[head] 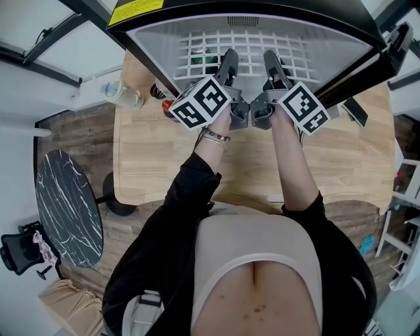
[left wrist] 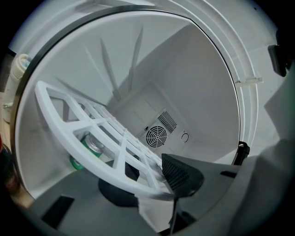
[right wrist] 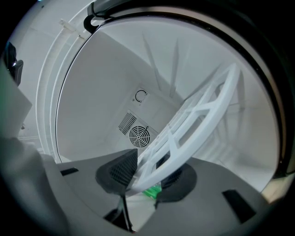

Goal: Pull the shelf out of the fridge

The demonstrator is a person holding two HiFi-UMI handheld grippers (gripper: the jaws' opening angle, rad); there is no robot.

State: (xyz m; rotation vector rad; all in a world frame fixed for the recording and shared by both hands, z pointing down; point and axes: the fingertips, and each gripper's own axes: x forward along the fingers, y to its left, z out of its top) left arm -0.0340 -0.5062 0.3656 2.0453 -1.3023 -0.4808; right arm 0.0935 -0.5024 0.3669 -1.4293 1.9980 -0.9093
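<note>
Right, we've got the grab done: left gripper (head: 228,65) and right gripper (head: 274,65) each clamp the front rail of the white grid shelf (head: 249,47) — it's still inside the fridge (head: 282,8), so the whole pull remains.

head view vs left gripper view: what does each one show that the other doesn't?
Head view only: the right gripper, the wooden table and a bottle beside the fridge. Left gripper view only: the fan grille on the back wall, a green can under the shelf, and the left gripper with its jaws closed on the shelf's front rim. Both: the white grid shelf inside the open fridge.
</note>
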